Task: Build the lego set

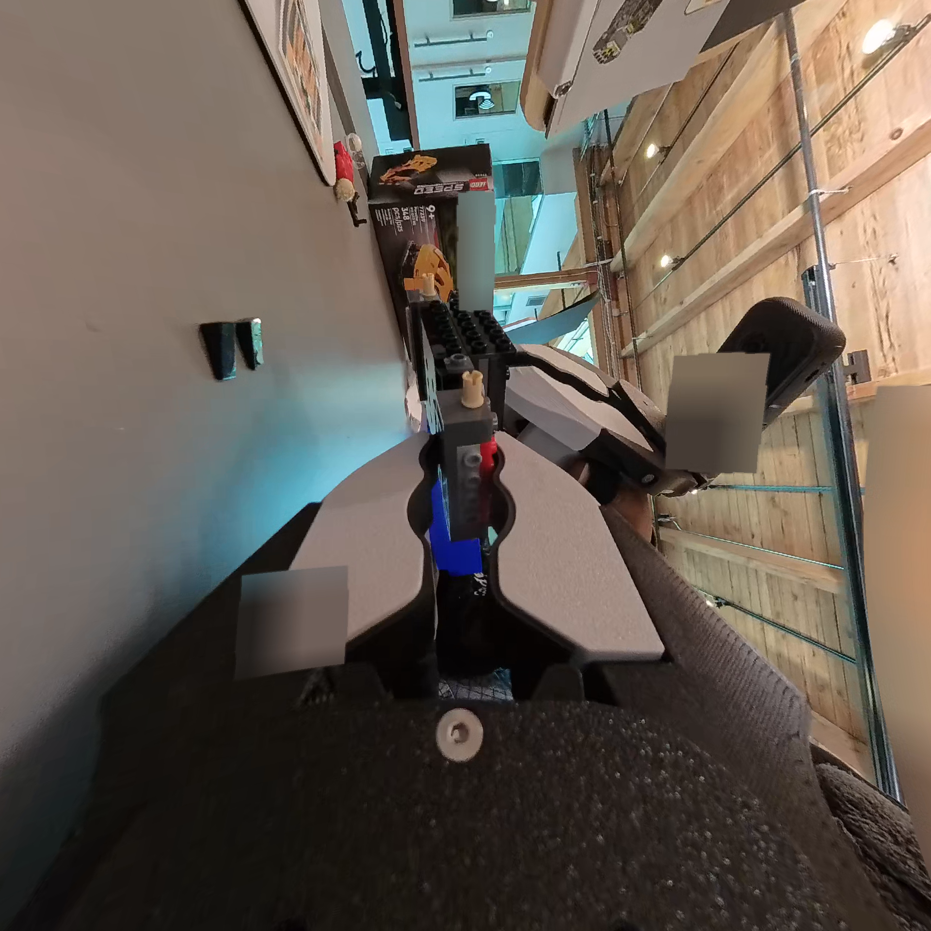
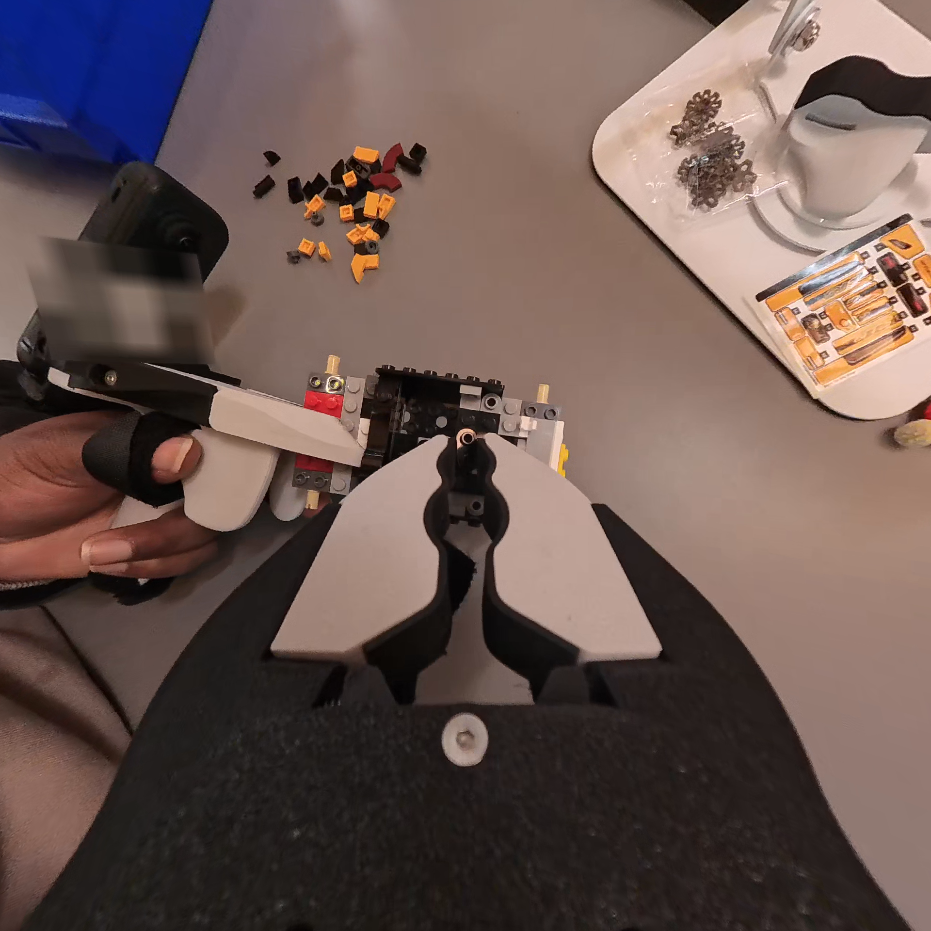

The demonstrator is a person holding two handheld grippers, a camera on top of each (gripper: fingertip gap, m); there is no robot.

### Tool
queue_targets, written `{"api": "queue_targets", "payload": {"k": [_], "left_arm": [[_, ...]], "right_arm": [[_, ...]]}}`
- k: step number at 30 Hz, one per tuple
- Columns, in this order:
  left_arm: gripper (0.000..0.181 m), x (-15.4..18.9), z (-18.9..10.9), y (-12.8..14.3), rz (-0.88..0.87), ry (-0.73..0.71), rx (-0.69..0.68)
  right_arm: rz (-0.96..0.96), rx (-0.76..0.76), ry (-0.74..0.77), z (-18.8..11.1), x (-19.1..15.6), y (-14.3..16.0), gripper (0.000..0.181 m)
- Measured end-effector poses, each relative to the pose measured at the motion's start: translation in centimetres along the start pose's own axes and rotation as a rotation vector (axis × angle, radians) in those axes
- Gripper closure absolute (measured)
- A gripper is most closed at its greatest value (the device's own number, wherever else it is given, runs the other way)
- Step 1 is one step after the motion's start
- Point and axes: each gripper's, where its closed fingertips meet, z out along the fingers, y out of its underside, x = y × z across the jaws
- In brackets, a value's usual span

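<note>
The half-built lego car chassis (image 2: pixel 438 403), black and grey with red bricks and tan axle pins, lies on the grey table. My left gripper (image 1: pixel 463 448) is shut on one end of it, and blue, grey and red parts show between its fingers. In the right wrist view the left gripper (image 2: pixel 352 443) comes in from the left, held by a hand. My right gripper (image 2: pixel 466 446) is shut on a small black pin with a pale tip (image 2: pixel 467 437), at the near edge of the chassis. The right gripper also shows in the left wrist view (image 1: pixel 554 398), beside the chassis (image 1: pixel 468 418).
A pile of loose orange, black and dark red pieces (image 2: pixel 352 206) lies beyond the chassis. A white tray (image 2: pixel 624 151) at the right holds a bag of dark parts (image 2: pixel 710 151), a sticker sheet (image 2: pixel 846 307) and a white stand (image 2: pixel 846 151). A blue bin (image 2: pixel 90 65) stands far left. The lego box (image 1: pixel 428 201) and two black wedge pieces (image 1: pixel 231 347) are on the table. Less than 4 cm separates the two grippers' tips.
</note>
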Motion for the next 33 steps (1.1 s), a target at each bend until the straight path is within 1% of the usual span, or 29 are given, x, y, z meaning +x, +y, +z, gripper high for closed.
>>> {"api": "queue_targets", "payload": {"k": [11,33], "left_arm": [[0.164,0.18,0.06,0.01,0.009,0.017,-0.006],[0.164,0.21,0.11,0.06,0.005,0.025,-0.012]], "right_arm": [[0.003,0.023,-0.014,-0.30,-0.01,-0.02,0.166],[-0.032,0.034,0.010,-0.41,-0.27,-0.09,0.168]]}}
